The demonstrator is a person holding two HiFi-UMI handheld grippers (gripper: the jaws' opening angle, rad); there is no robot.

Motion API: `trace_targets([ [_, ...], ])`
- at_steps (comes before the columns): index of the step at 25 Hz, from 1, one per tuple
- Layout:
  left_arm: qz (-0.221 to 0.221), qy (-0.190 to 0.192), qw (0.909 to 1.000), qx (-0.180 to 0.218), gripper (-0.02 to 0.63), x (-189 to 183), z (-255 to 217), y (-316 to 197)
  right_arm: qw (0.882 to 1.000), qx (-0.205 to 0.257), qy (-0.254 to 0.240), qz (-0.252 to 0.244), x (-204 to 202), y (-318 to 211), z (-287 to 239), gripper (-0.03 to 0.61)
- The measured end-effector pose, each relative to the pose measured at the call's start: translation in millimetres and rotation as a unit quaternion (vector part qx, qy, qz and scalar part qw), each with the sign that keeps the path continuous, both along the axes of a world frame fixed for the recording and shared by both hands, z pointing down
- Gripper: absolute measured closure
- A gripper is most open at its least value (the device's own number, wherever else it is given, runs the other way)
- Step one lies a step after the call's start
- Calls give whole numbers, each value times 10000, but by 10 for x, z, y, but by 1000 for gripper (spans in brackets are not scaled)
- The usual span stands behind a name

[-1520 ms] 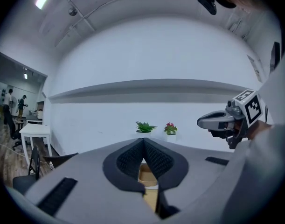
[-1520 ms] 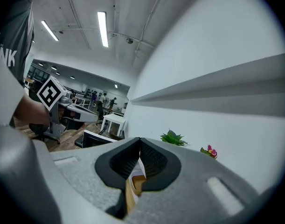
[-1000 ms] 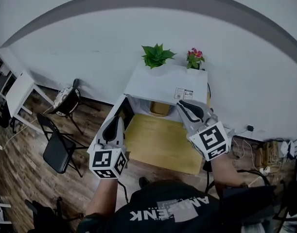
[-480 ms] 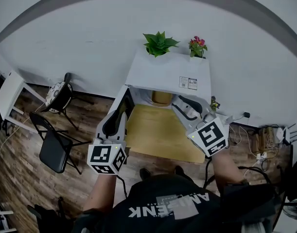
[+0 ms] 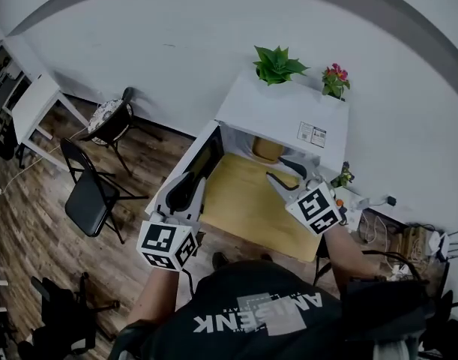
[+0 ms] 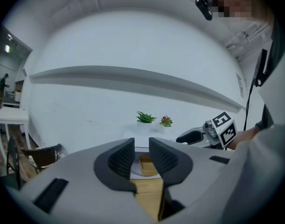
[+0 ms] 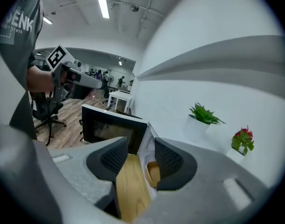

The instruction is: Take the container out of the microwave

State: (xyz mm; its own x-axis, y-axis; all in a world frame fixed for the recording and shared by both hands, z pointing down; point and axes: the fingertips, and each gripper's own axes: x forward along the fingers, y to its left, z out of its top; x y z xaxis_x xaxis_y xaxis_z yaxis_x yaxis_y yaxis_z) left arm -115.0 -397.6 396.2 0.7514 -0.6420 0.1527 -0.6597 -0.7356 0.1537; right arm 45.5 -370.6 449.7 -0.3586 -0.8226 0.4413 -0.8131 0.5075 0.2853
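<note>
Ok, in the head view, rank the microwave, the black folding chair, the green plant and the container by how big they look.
1. microwave, largest
2. black folding chair
3. green plant
4. container, smallest as seen; it sits partly hidden inside the microwave, so its place after the plant is unsure.
</note>
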Motion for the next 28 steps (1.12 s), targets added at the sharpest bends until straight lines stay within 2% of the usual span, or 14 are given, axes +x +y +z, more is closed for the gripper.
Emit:
trace_targets([
  [3, -173, -50, 9998, 20, 524, -29, 24, 50, 9998, -127, 128, -122, 61, -117, 244, 414],
  [6, -328, -98, 9994, -9, 471, -51, 49, 91, 9992, -137, 298, -209, 110, -246, 470, 414],
  [14, -896, -117, 9959, -74, 468, -184, 109, 168, 9954, -545, 671, -403, 190, -578, 1131, 414],
  [21, -1104, -326, 9933, -98, 468, -245, 167, 187, 9902, -559, 1230, -347, 285, -851, 1545, 414],
  [23, -1181, -274, 9926, -115, 468, -275, 162, 184, 9881, -758, 1306, -304, 315, -939, 1691, 414],
  [26, -1122, 22, 9936, -118, 468, -268, 74, 231, 9802, -1156, 1573, -319, 355, -1027, 1960, 414],
  [28, -1163, 74, 9931, -110, 468, -289, 43, 252, 9771, -1152, 1767, -292, 398, -1108, 2067, 414],
])
